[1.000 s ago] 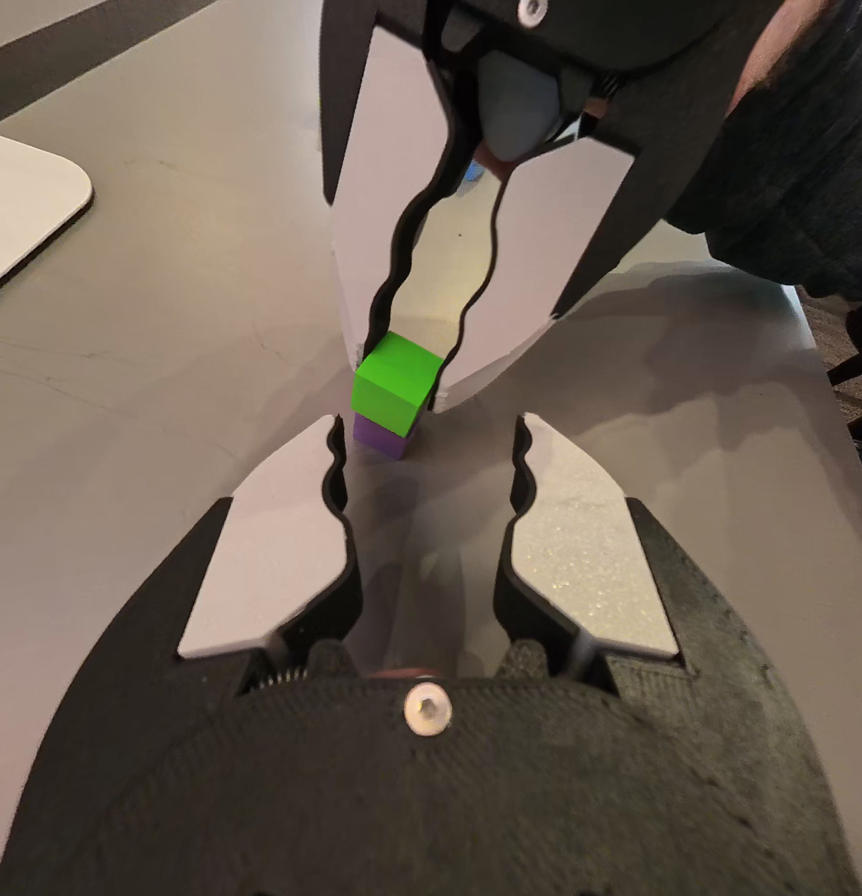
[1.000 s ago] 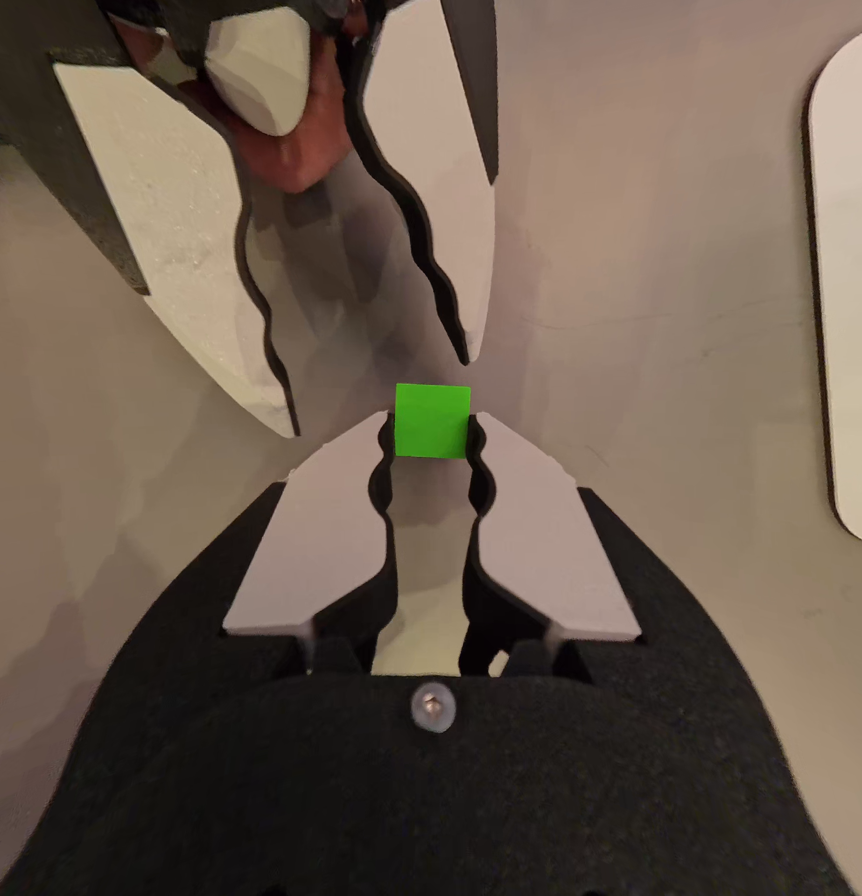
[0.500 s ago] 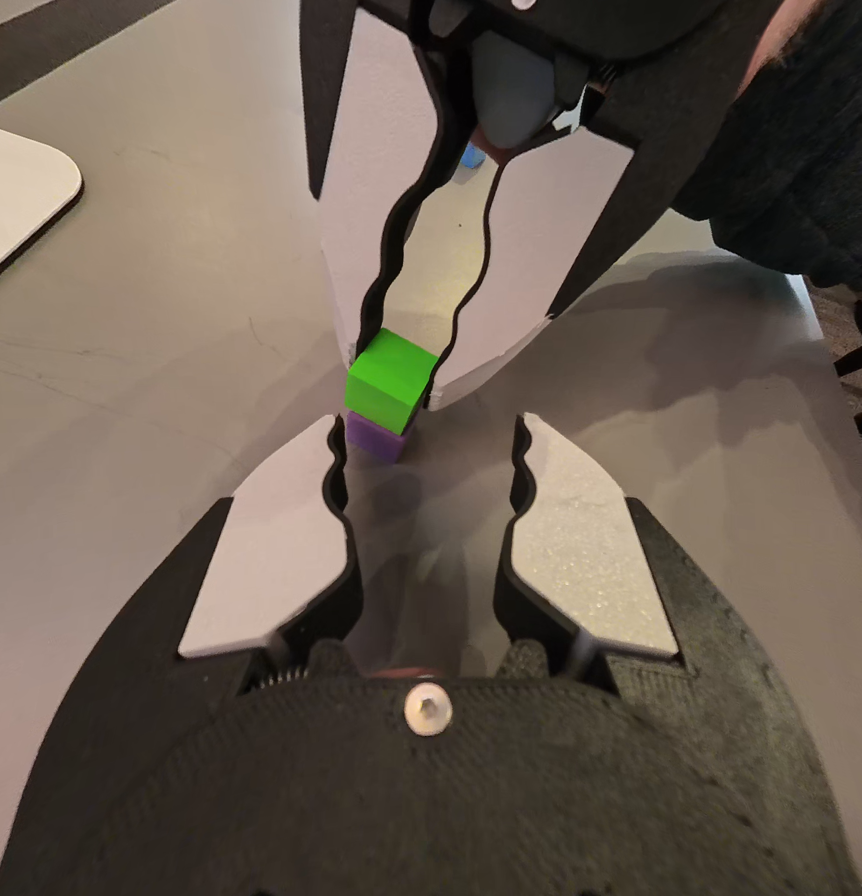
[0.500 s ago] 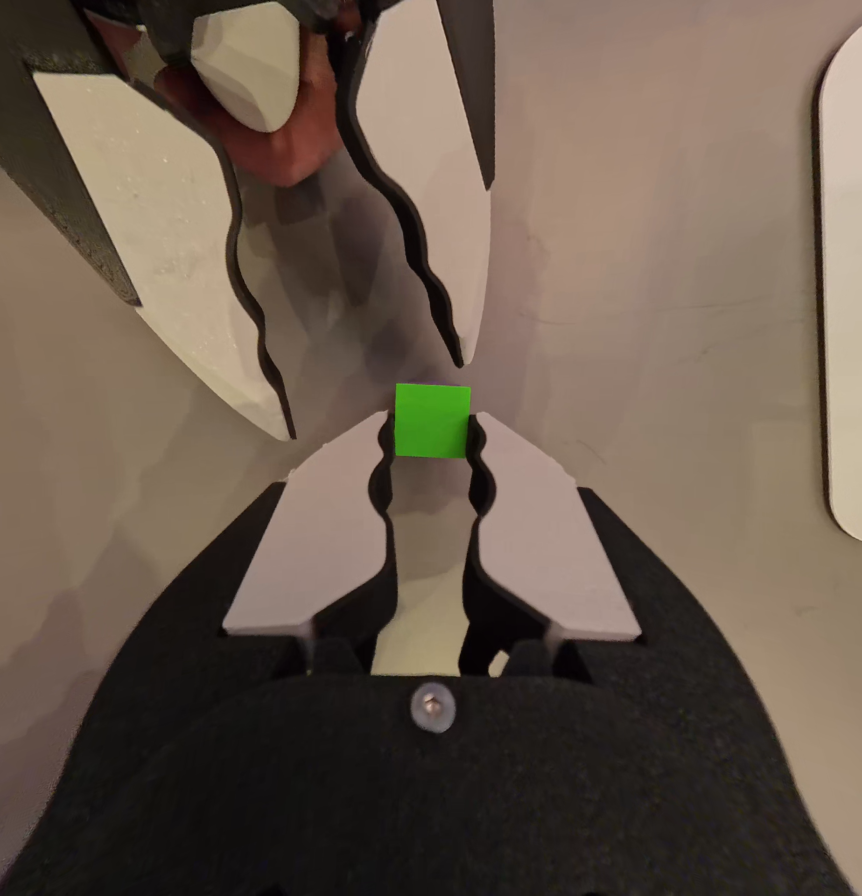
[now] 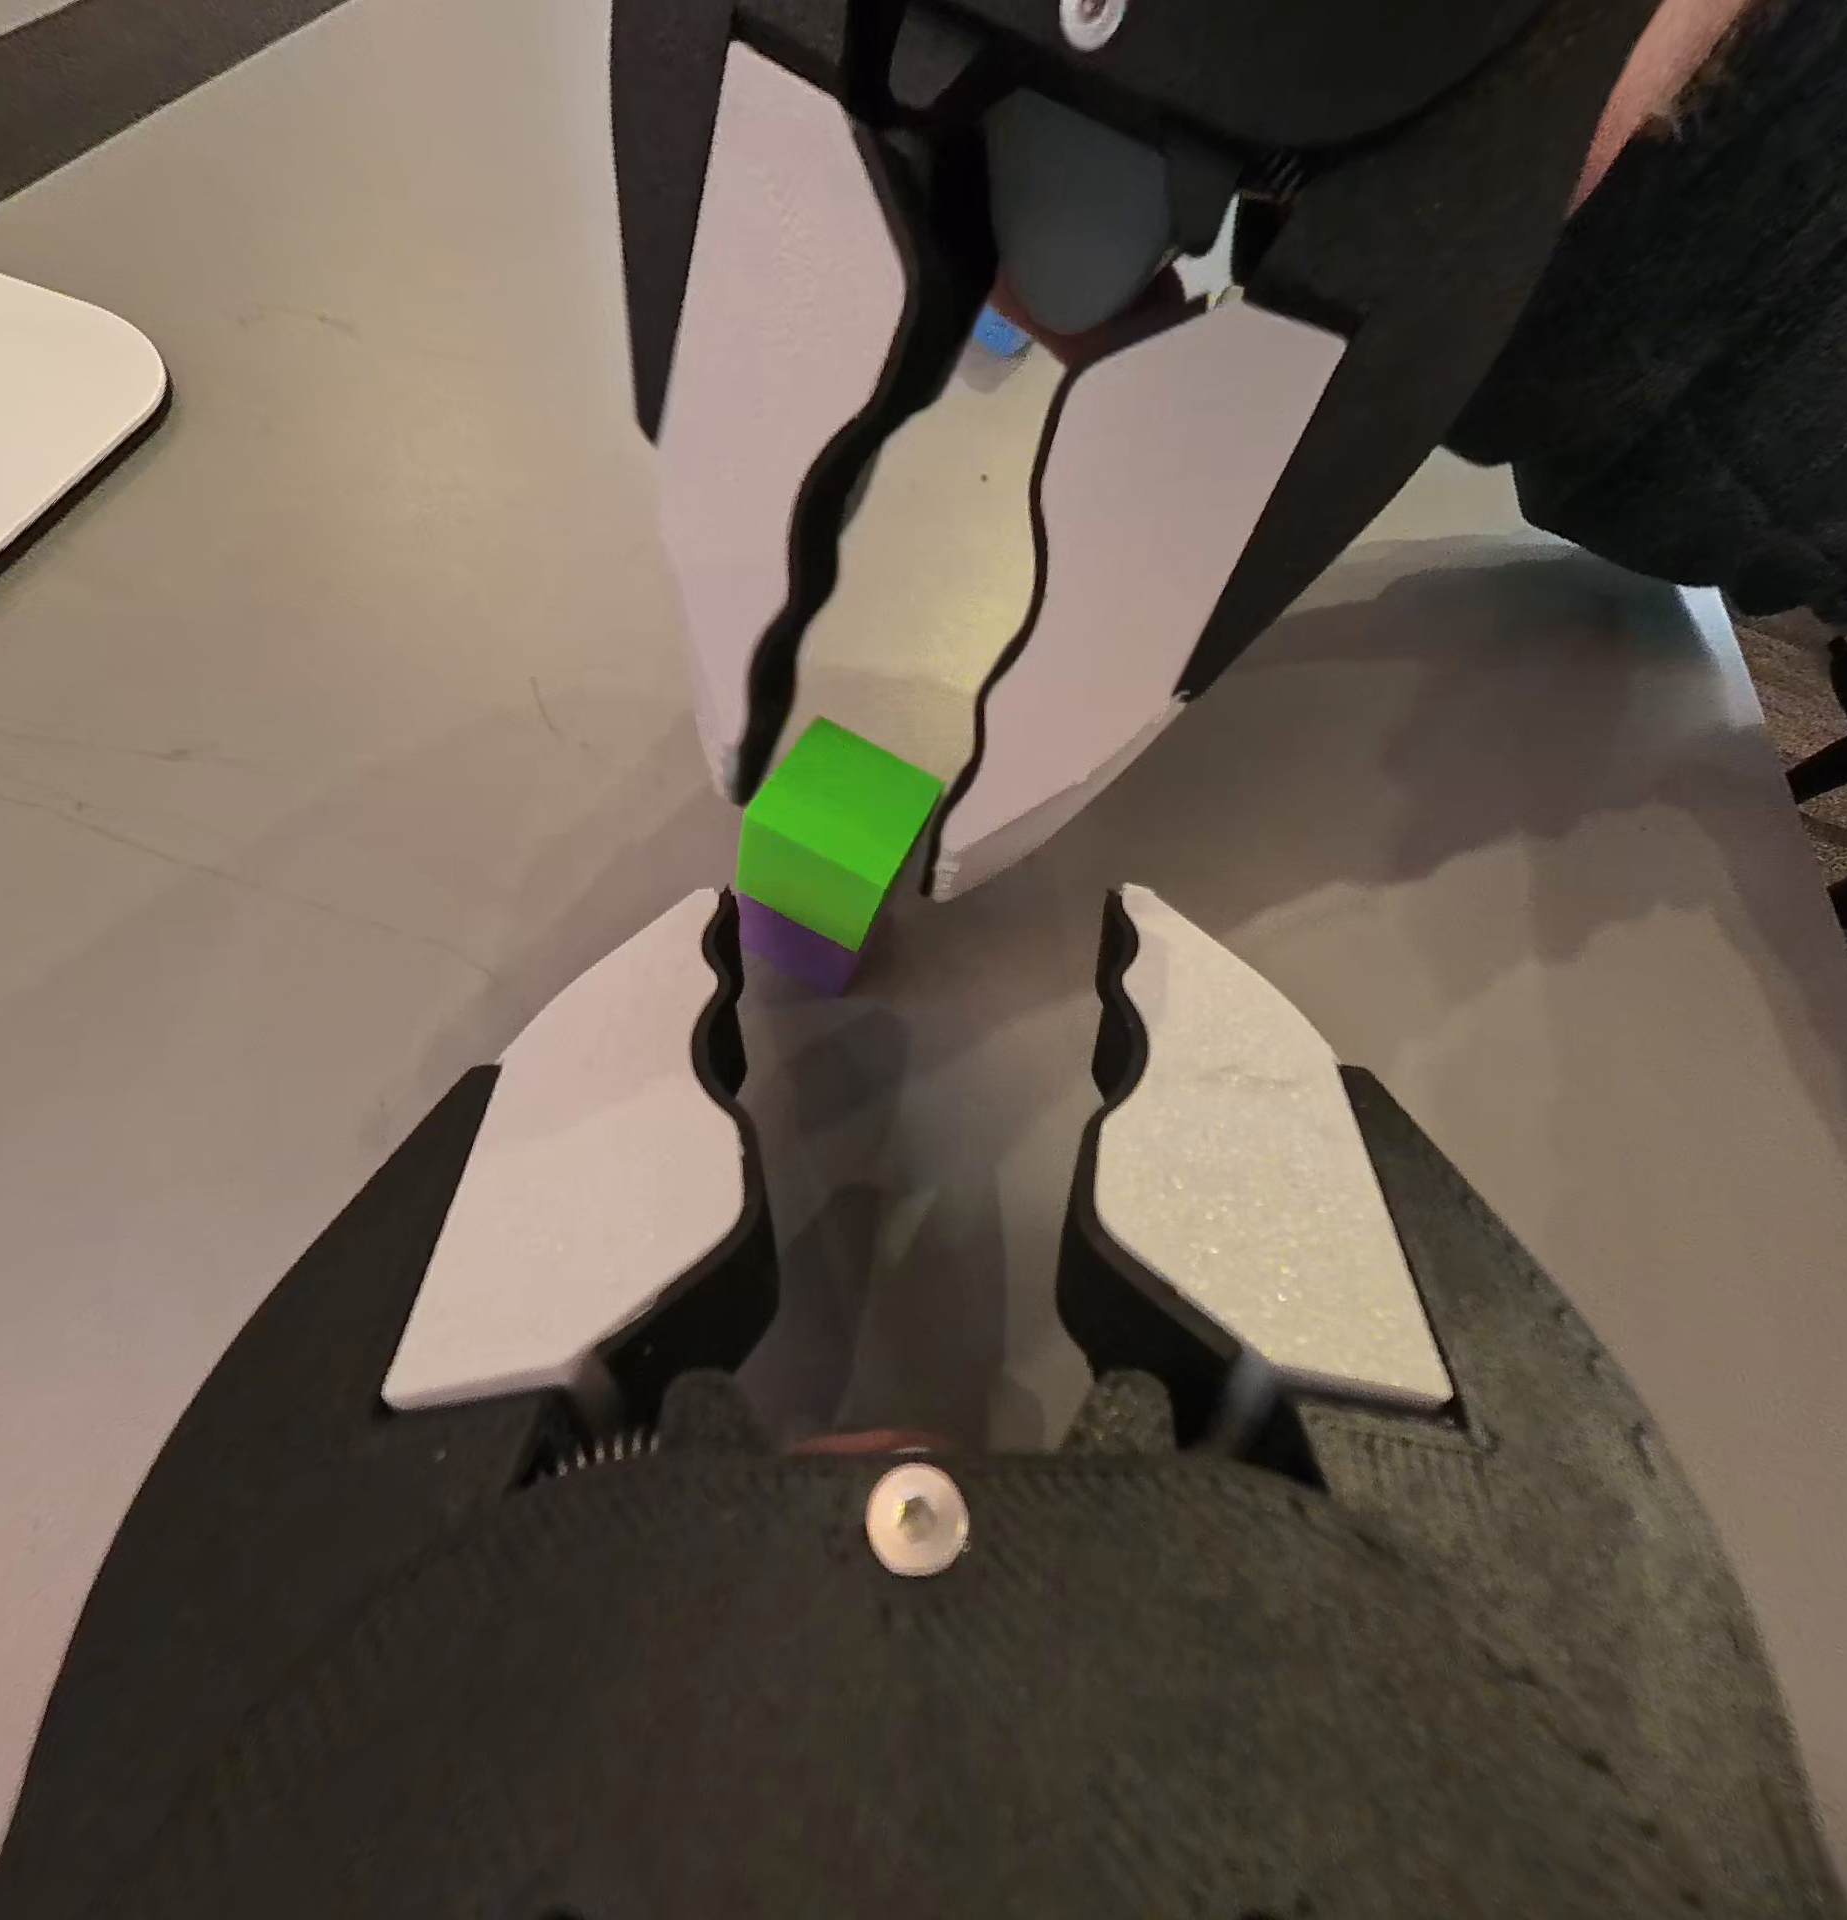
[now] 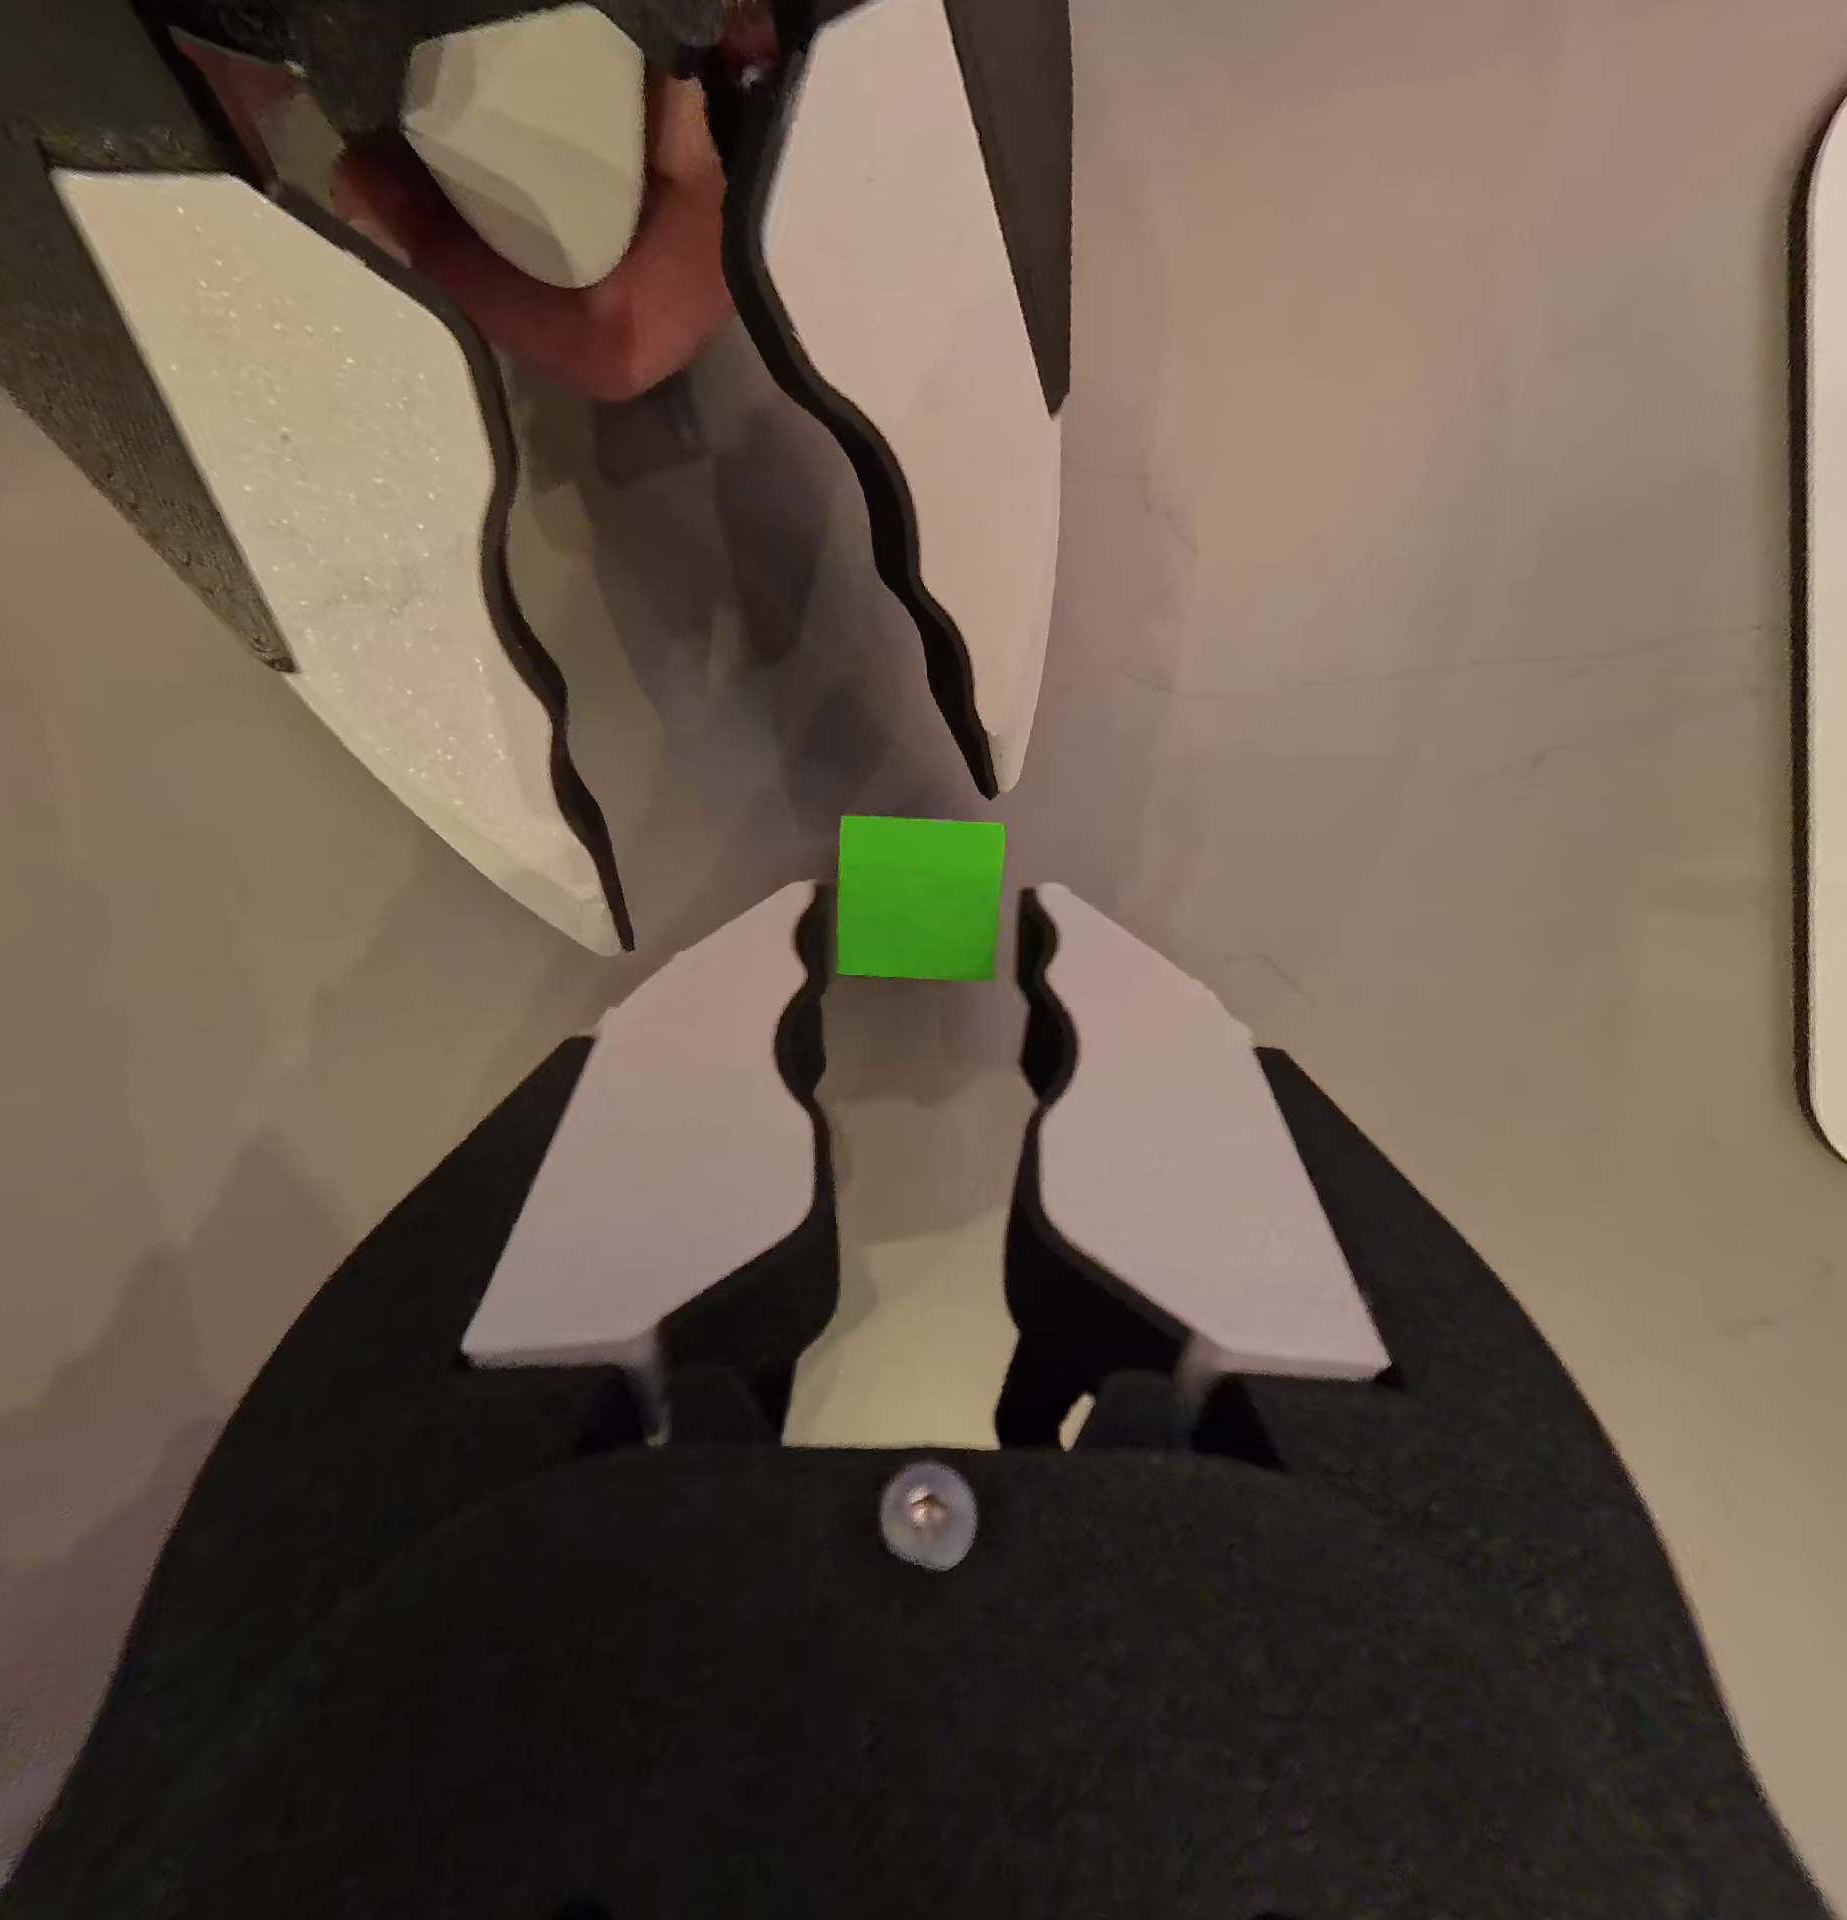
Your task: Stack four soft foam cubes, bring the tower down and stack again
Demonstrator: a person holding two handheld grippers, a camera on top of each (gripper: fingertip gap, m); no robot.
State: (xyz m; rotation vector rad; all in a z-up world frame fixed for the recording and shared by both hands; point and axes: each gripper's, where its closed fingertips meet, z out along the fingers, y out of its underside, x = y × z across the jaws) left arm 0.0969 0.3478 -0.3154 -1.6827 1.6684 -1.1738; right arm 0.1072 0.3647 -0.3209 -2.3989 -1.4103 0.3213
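A green foam cube sits on top of a purple cube on the grey table. My right gripper points down over the green cube, its fingertips on either side with a thin gap at each pad, so it is open and grips nothing. In the left wrist view the right gripper straddles the green cube the same way. My left gripper is wide open and empty, just short of the two-cube stack and a little to its right. It also shows in the right wrist view.
A white rounded board lies at the table's left, and shows at the right edge of the right wrist view. A small blue object shows far back between the right gripper's fingers. A dark sleeve and the table's edge are at the right.
My right gripper's pads, pressed on the green cube before, have parted and let it go; the cube stays on the purple one. My left gripper has stayed open and barely moved.
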